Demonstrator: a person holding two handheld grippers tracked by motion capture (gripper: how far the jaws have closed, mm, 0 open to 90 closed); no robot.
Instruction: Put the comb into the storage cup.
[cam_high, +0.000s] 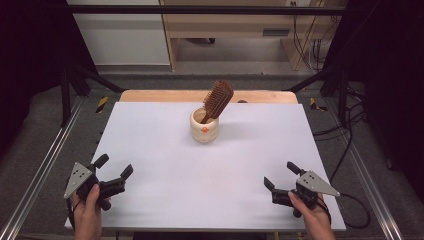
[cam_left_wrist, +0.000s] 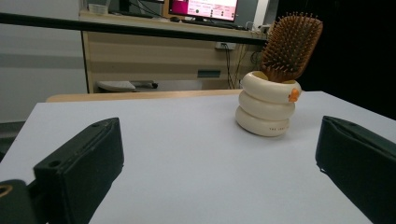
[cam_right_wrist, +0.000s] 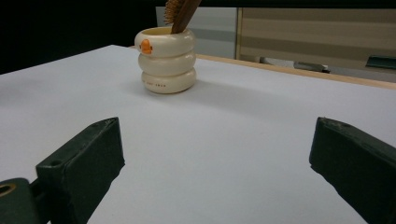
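— Toward the far middle of the white table (cam_high: 165, 165) stands a cream holder (cam_high: 205, 127) shaped like three stacked rings, with a small orange mark on its front; a wooden paddle hairbrush (cam_high: 217, 100) sits in it, handle down, head leaning up and to the right in the high view.

— And the grippers?

— Both hang back near the front edge, well apart from the holder; the left gripper (cam_high: 114, 168) is at the front left corner, the right gripper (cam_high: 280, 174) at the front right, each held in a hand (cam_high: 88, 214) that comes up from the bottom of the high view; each carries a grey three-cornered plate on top.

— Are the jaws holding anything?

— No; both pairs stand spread wide with bare table between them; in the left gripper view the two black jaws frame the white surface, and the holder (cam_left_wrist: 267, 109) sits between them farther off, toward the right, with the bristles of the brush (cam_left_wrist: 292, 46) facing the camera; in the right gripper view the holder (cam_right_wrist: 166, 60) stands at the upper left, and the brush handle (cam_right_wrist: 184, 13) rises from its mouth out of the top of the picture.

— Anything else on the table?

— Nothing I can make out; behind it a wooden strip edges the far side, and a monitor (cam_left_wrist: 203, 8) glows on a desk beyond.
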